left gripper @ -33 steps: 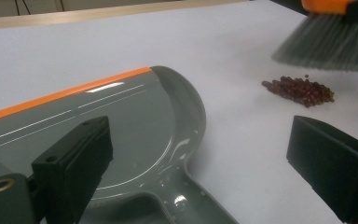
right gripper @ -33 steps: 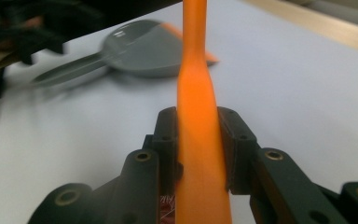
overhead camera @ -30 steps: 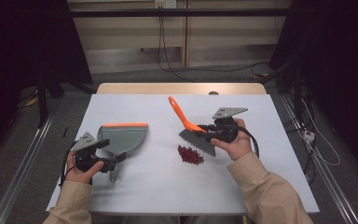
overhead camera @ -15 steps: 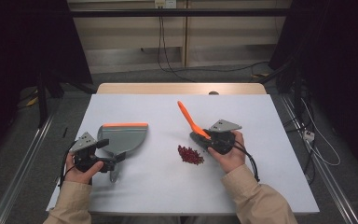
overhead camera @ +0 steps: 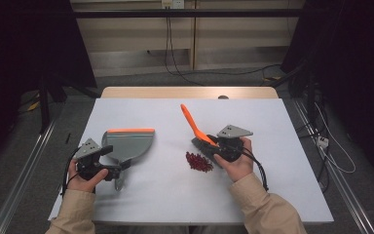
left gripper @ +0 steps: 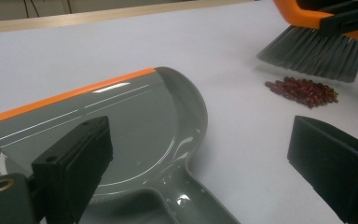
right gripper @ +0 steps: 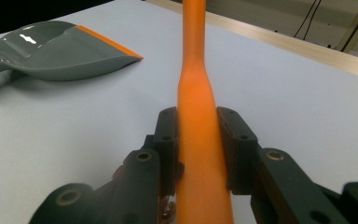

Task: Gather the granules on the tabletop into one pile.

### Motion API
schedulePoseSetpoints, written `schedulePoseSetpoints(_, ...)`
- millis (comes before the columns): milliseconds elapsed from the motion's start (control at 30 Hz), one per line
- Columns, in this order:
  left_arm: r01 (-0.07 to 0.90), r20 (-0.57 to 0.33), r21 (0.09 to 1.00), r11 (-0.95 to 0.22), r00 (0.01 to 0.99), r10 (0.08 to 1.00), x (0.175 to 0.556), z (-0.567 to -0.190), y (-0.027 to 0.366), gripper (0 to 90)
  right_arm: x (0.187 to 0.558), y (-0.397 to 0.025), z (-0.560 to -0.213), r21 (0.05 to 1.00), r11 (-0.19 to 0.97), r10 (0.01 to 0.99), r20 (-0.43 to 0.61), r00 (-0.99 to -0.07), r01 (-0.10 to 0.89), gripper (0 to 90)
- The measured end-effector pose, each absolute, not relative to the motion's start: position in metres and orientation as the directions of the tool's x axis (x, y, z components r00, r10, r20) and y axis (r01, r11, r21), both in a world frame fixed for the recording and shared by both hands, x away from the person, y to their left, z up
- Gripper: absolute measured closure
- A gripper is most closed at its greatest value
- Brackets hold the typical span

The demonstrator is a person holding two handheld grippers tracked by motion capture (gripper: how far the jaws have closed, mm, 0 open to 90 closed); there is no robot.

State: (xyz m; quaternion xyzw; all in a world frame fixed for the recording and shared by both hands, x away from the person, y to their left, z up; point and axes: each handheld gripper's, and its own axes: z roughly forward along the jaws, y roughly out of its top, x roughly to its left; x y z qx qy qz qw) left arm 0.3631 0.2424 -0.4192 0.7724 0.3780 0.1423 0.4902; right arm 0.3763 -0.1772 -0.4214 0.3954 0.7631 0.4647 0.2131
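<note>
A: Right claw (right gripper: 198, 140)?
B: Clamped on the orange brush handle (overhead camera: 193, 122); bristles rest just beside the red beads (overhead camera: 198, 162), mid-counter (overhead camera: 272, 126).
A: Left claw (left gripper: 205, 163)?
B: Wide apart, holding nothing, over the grey dustpan (overhead camera: 129, 145); bare counter lies between pan and beads

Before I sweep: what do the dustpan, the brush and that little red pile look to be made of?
Dustpan: glossy grey moulded plastic, judging by the sharp reflections; its orange lip looks matte, maybe rubber. Brush: smooth orange handle, probably plastic, with fine grey synthetic-looking bristles. Red pile: small shiny dark-red grains, like beads or seeds; I cannot tell which.
</note>
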Motion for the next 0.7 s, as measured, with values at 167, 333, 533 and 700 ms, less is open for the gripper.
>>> schedulePoseSetpoints(167, 0.459, -0.128, 0.849, -0.262, 0.66, 0.74, 0.361, -0.417, 0.239, 6.5, 0.375, -0.19, -0.417, 0.884, 0.231, 0.818, 0.049, -0.574, 0.406, 71.0)
schedulePoseSetpoints(333, 0.494, -0.103, 0.814, -0.306, 0.641, 0.76, 0.357, -0.422, 0.235, 6.9, 0.38, -0.209, -0.419, 0.869, 0.236, 0.853, 0.03, -0.521, 0.436, 70.9)
schedulePoseSetpoints(533, 0.556, -0.083, 0.752, -0.353, 0.612, 0.787, 0.352, -0.433, 0.229, 11.7, 0.385, -0.219, -0.426, 0.837, 0.256, 0.876, 0.01, -0.482, 0.484, 70.8)
schedulePoseSetpoints(700, 0.591, -0.052, 0.721, -0.363, 0.568, 0.821, 0.351, -0.435, 0.23, 14.9, 0.383, -0.217, -0.425, 0.824, 0.28, 0.87, -0.001, -0.493, 0.493, 70.5)
